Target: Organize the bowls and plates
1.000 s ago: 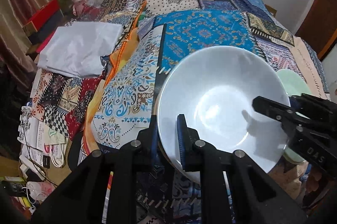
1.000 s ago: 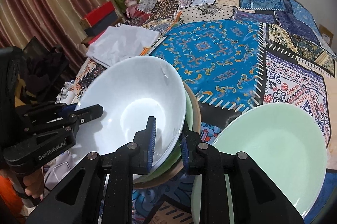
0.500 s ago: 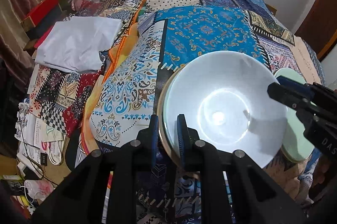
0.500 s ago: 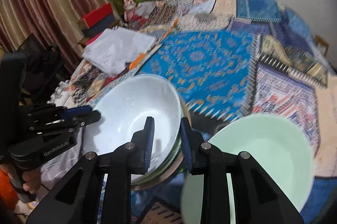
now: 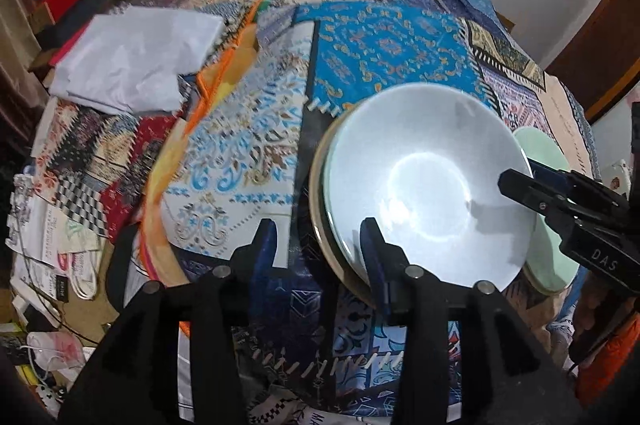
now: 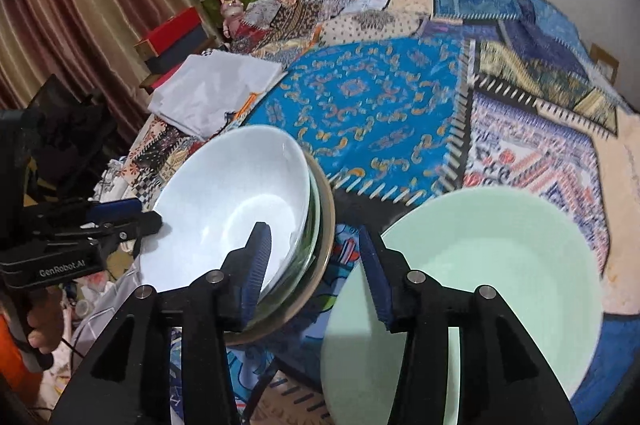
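Observation:
A white bowl [image 5: 428,181] sits on top of a stack of dishes, with a glass dish [image 6: 310,225] and a tan plate [image 6: 326,225] under it, on the patchwork cloth. A pale green bowl [image 6: 480,273] lies to the right of the stack; its far edge shows in the left wrist view [image 5: 540,153]. My left gripper [image 5: 318,241] is open and empty at the stack's left rim. My right gripper [image 6: 312,249] is open and empty, its fingers straddling the gap between the stack and the green bowl.
A folded white cloth [image 5: 136,61] lies at the far left of the bed-like surface [image 6: 372,105]. Red boxes [image 6: 172,33] and clutter stand beyond it by a curtain. Papers and cables lie below the left edge [image 5: 52,245].
Both grippers were shut on the white bowl's rim and have opened. The bowl has come down level onto the stack. Both grippers have drawn back slightly.

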A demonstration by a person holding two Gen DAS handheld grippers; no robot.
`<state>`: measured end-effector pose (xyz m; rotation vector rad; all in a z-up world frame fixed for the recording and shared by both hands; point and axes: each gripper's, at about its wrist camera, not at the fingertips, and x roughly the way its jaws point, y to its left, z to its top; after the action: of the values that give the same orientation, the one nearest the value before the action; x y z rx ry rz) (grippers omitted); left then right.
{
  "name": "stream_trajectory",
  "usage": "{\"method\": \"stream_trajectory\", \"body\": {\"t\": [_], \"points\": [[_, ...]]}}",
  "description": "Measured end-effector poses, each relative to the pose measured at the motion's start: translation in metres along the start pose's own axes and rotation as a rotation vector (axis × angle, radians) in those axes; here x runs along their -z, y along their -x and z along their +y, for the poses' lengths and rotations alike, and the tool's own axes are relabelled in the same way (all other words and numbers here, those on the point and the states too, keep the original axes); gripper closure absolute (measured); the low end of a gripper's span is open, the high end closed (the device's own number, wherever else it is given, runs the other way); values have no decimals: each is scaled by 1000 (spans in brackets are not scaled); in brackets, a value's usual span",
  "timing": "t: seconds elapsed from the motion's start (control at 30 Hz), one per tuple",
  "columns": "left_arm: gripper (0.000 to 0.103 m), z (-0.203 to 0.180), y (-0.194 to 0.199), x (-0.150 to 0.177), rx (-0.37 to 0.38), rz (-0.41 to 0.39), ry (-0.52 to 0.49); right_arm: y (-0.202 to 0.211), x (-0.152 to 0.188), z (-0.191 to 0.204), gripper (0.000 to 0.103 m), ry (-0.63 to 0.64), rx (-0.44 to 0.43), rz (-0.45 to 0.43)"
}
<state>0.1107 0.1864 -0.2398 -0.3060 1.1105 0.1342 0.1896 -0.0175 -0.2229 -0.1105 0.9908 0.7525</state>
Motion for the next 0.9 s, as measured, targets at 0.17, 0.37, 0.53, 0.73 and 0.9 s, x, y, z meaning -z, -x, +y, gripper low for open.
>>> {"method": "stream_trajectory", "body": {"t": [0.17,0.37,0.53,0.73,0.9], "points": [[61,-3,-14,3,24,22,3,-11,2,3,61,-6,-29,20],[61,-4,-24,1,35,29,9,-23,3,10,61,-2,-36,39],[67,-4,-31,-2,59,33,18,-27,2,10,61,1,-29,37],[70,-6,-31,-2,58,24,6,-36,-2,10,63,-8,-32,57],[70,-8,-30,-2,46,25,12,-36,-2,6,64,-62,-46,56]]}}
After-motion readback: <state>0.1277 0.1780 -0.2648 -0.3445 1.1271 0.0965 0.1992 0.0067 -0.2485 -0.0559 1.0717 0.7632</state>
